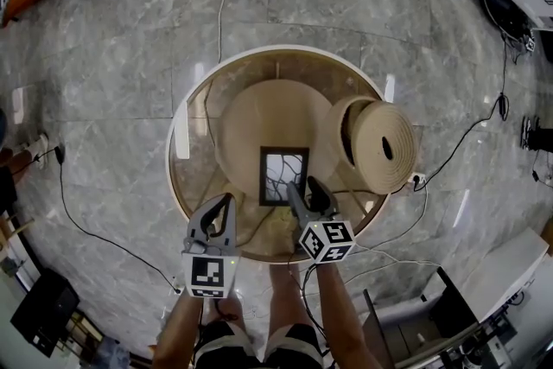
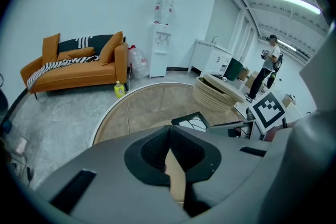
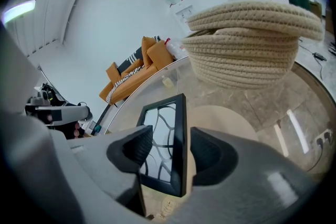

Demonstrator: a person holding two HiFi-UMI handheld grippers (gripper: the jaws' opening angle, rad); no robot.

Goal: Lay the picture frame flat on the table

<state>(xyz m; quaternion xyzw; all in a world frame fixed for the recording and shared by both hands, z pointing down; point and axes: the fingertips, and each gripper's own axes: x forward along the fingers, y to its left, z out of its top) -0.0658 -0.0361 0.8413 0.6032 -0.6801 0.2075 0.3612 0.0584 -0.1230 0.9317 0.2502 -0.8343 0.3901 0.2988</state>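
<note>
From the head view, the picture frame (image 1: pixel 283 175) sits on the round beige mat (image 1: pixel 251 112) in the middle of the glass table (image 1: pixel 183 177). It seems to lie face up, near the woven basket (image 1: pixel 380 147). Your right gripper (image 1: pixel 304 188) reaches its near right corner, while your left gripper (image 1: pixel 226 203) hangs apart over the table's near edge. In the left gripper view, those jaws are pressed together on nothing. In the right gripper view, your jaws stand wide with the frame's right rail between them, the pads not pressing. Treat the frame as light and stiff, but its pane is likely fragile and slick. Take hold on the black rail, never the glass, and squeeze gently.
</note>
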